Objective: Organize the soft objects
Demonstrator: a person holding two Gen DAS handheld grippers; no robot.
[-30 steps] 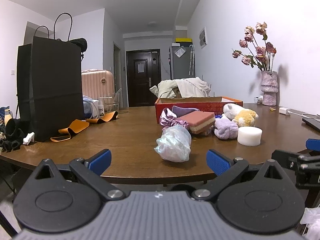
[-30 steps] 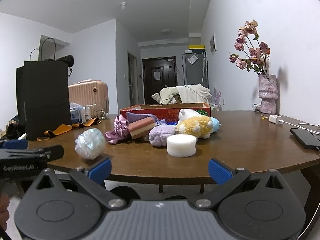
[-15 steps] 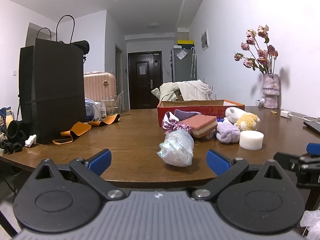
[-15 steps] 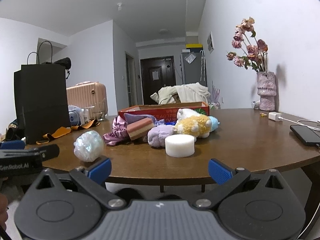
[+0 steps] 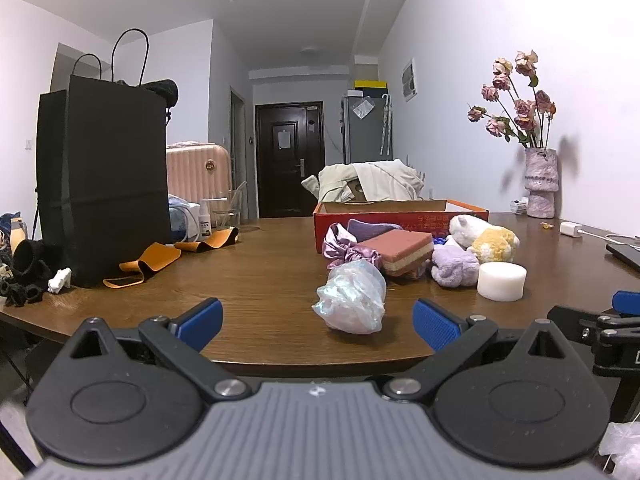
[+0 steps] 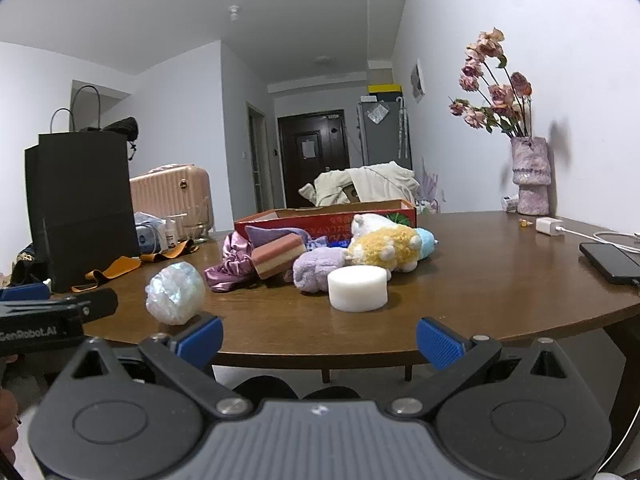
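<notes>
Soft objects lie in a heap on the brown table (image 5: 260, 280) in front of a red cardboard box (image 5: 400, 212): an iridescent crumpled ball (image 5: 352, 304) nearest me, a pink layered sponge (image 5: 404, 250), a purple satin scrunchie (image 5: 348, 250), a lilac plush (image 5: 454, 268), a yellow-white plush toy (image 5: 488, 240) and a white foam cylinder (image 5: 501, 281). My left gripper (image 5: 318, 320) is open and empty, just short of the table edge, facing the ball. My right gripper (image 6: 318, 338) is open and empty below the table edge, facing the white cylinder (image 6: 357, 288); the ball (image 6: 176, 298) lies to its left.
A black paper bag (image 5: 104, 184) and orange straps (image 5: 152, 260) stand at the left. A vase of dried roses (image 5: 540, 184), a charger (image 5: 572, 229) and a phone (image 6: 610, 262) are at the right. A pink suitcase (image 5: 198, 178) stands behind the table.
Both grippers have dropped slightly and drawn a little back from the table; both stay open. The objects on the table have not moved.
</notes>
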